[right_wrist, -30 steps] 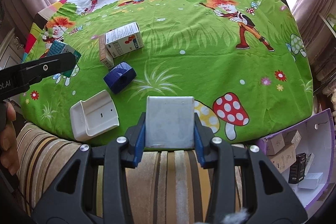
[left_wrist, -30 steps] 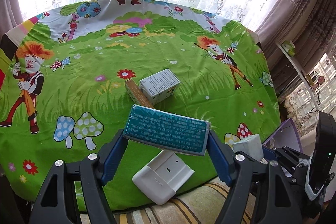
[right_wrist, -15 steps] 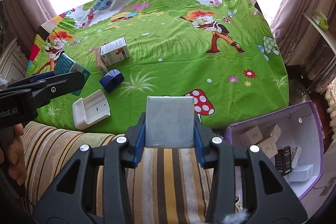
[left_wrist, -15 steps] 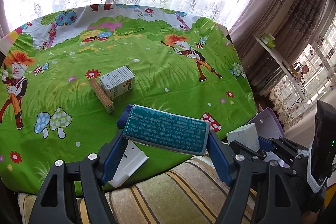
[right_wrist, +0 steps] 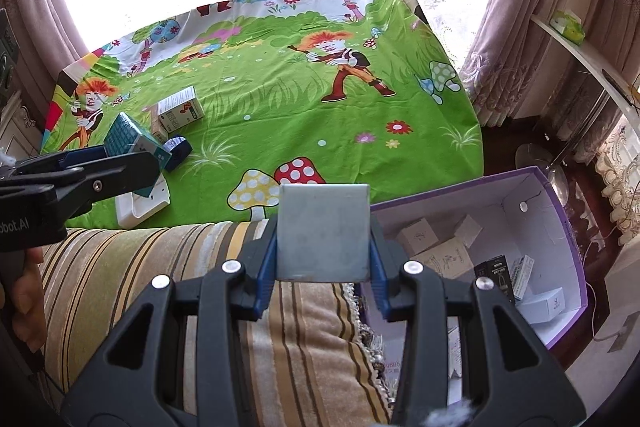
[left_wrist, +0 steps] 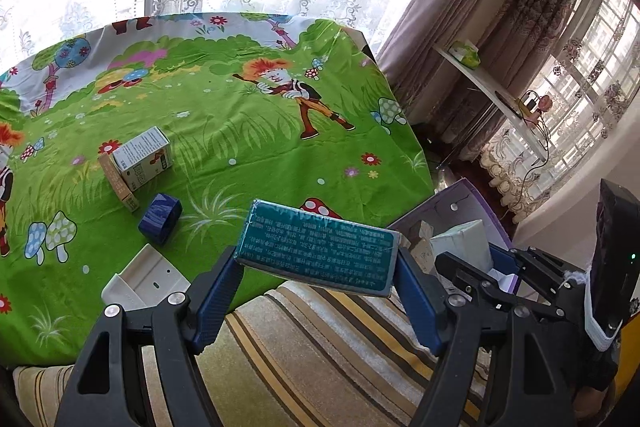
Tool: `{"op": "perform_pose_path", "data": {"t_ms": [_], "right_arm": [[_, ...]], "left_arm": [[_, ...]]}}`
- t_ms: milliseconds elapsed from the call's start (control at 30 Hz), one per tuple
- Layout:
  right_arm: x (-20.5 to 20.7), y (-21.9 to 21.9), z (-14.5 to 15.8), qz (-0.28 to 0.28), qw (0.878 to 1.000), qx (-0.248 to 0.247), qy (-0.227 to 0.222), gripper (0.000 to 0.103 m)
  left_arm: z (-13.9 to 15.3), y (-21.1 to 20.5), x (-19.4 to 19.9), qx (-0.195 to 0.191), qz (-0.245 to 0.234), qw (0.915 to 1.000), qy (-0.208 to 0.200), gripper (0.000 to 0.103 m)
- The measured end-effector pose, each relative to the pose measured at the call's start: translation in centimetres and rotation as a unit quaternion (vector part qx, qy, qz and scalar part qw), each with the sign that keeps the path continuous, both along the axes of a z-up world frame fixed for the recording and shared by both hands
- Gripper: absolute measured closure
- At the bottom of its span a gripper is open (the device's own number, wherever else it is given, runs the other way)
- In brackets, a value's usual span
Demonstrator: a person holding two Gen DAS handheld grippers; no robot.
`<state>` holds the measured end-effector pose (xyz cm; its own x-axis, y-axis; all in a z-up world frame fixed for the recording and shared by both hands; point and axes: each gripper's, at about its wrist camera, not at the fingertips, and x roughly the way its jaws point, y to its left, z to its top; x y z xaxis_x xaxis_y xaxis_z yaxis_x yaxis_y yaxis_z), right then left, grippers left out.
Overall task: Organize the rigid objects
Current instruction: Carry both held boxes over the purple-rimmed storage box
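left gripper [left_wrist: 318,261] clamps teal box [left_wrist: 318,247], frame centre | right gripper [right_wrist: 323,251] clamps grey-white box [right_wrist: 323,231] | both swung off green tablecloth [right_wrist: 280,115] toward purple bin [right_wrist: 560,211], now lower right | drop-off looks next

- On the tablecloth [right_wrist: 280,99], a carton [right_wrist: 181,108] lies against a slim box [right_wrist: 157,125]; nearer lies a small block [right_wrist: 179,146].
- A tray [right_wrist: 140,205] sits at the near edge.
- Right of the table, a storage box [right_wrist: 560,211] holds several cartons [right_wrist: 416,235].
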<state>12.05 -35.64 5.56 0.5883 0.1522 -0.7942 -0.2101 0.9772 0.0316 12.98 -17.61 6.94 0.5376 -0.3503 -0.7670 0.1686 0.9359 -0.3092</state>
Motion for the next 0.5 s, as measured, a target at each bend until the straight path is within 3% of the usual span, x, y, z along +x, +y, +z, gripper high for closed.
{"op": "perform_pose_path", "data": {"t_ms": [500], "right_arm": [[-1.6,-8.4,0.6,-0.090,0.995,-0.038,-0.022,0.059]], "left_arm": [[-0.6,-7.9,-1.0,-0.003,-0.084,0.9963,0.013,0.027]]}}
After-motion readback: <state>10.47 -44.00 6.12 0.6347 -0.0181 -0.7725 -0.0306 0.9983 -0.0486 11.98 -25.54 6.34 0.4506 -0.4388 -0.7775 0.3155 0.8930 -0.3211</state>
